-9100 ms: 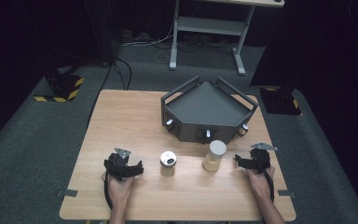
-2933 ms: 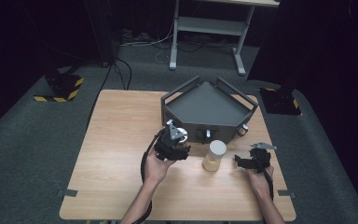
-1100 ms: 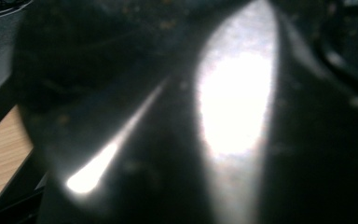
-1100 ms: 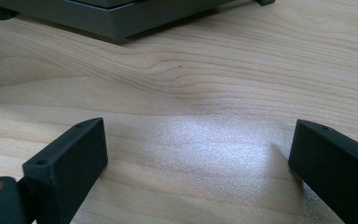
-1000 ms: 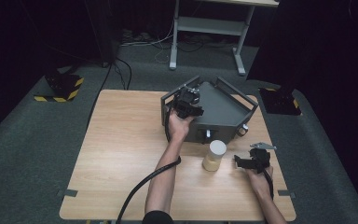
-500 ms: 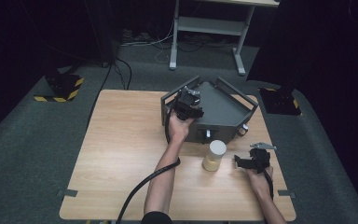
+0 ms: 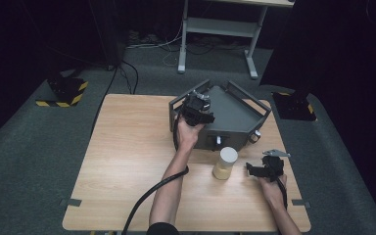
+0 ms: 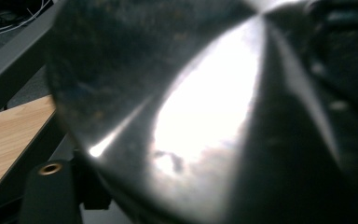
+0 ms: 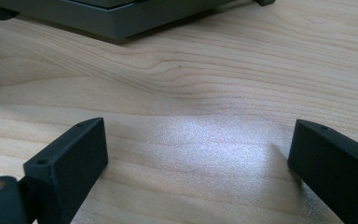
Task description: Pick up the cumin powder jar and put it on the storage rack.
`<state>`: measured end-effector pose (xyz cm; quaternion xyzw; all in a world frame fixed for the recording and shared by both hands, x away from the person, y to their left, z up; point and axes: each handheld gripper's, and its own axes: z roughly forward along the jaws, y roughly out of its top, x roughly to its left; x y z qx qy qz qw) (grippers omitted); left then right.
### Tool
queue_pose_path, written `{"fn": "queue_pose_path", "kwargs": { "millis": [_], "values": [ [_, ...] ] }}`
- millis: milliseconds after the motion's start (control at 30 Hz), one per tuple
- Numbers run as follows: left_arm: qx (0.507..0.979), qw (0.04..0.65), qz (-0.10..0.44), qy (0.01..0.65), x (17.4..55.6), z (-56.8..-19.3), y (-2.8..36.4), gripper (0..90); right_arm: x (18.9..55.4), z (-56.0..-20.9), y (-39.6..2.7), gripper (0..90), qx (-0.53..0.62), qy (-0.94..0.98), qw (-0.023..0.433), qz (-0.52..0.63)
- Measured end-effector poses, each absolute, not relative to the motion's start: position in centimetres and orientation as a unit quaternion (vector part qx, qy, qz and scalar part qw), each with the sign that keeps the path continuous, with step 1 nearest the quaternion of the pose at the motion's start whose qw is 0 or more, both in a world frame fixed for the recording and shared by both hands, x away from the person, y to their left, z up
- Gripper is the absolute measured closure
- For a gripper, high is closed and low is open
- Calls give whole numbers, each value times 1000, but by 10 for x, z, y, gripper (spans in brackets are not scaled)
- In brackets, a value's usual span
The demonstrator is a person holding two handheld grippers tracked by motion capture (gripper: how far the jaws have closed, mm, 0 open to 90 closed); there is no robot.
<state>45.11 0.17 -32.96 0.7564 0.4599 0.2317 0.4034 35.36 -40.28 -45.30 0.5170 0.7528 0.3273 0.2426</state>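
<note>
L tool (image 7: 198, 108) grips shiny can (image 8: 177, 107) over tray (image 7: 235, 115); R tool (image 9: 196, 172) wide.

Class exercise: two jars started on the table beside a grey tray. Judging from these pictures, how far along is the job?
Done: the dark jar has left the table. In hand: the left gripper holds it over the grey tray. Left: the pale jar stands on the table; the right gripper rests open beside it.

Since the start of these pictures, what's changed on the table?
The left gripper went to the small dark jar, took it up, and carried it forward over the grey tray; something shiny fills its close view. The right gripper and tall jar stayed put.
</note>
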Motion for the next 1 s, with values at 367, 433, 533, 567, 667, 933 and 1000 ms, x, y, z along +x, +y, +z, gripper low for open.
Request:
{"fn": "queue_pose_path", "kwargs": {
  "millis": [367,433,533,567,667,933,1000],
  "values": [
    [742,426,240,458,432,-329,10,102,353,-453,-403,40,517,753,243,327],
    [748,420,236,457,430,-324,10,100,353,-453,-403,41,517,752,243,327],
    [750,420,240,451,423,-322,12,96,353,-453,-403,41,517,752,243,328],
    [750,421,240,451,421,-322,13,94,353,-453,-403,41,517,752,243,327],
    [750,421,239,451,416,-322,17,87,353,-453,-403,41,518,752,243,327],
    [751,419,236,452,400,-325,25,51,353,-453,-403,42,517,752,243,327],
    [751,422,236,449,396,-325,27,28,353,-453,-402,42,518,752,243,327]
  ]
}}
